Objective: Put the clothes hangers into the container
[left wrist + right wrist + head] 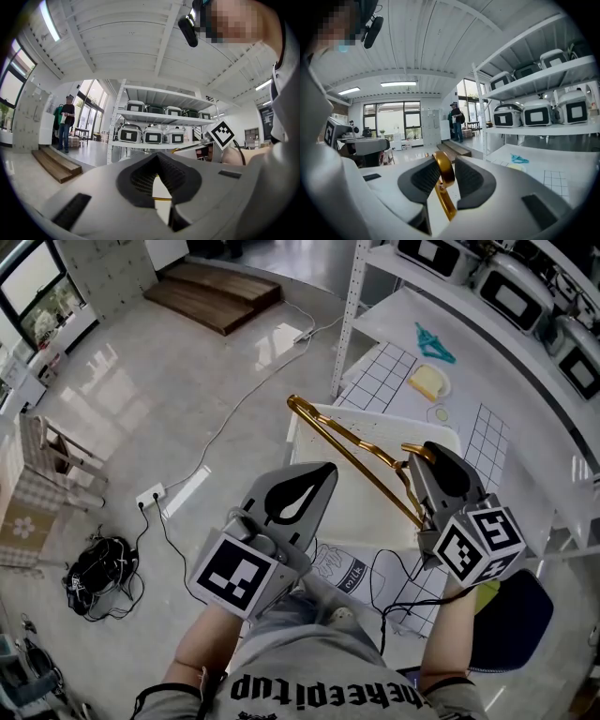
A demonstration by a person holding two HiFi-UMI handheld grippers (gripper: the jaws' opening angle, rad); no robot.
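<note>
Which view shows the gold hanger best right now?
Head view: most of the gold hanger, arms and hook, over the white container. The right gripper view shows only its hook, inside the right gripper; the left gripper view, just a gold sliver through the jaw gap.

**A bright lab or workshop hall lined with appliance racks**

A white metal shelving rack (161, 118) is seen to the right, its upper shelves lined with rows of matching white countertop appliances (152, 136) with dark fronts. A grid-printed mat (380, 376) is laid on its lower shelf. The floor (169, 381) is polished grey concrete, and a power strip (150, 495) with trailing cables and a heap of black cords (98, 573) are left on it. A low wooden platform (211, 294) is set at the far side, with tall windows (398, 122) beyond. Strip lights (398, 84) are fixed to a white beamed ceiling. A person (67, 123) is seen far off by the glazing.
</note>
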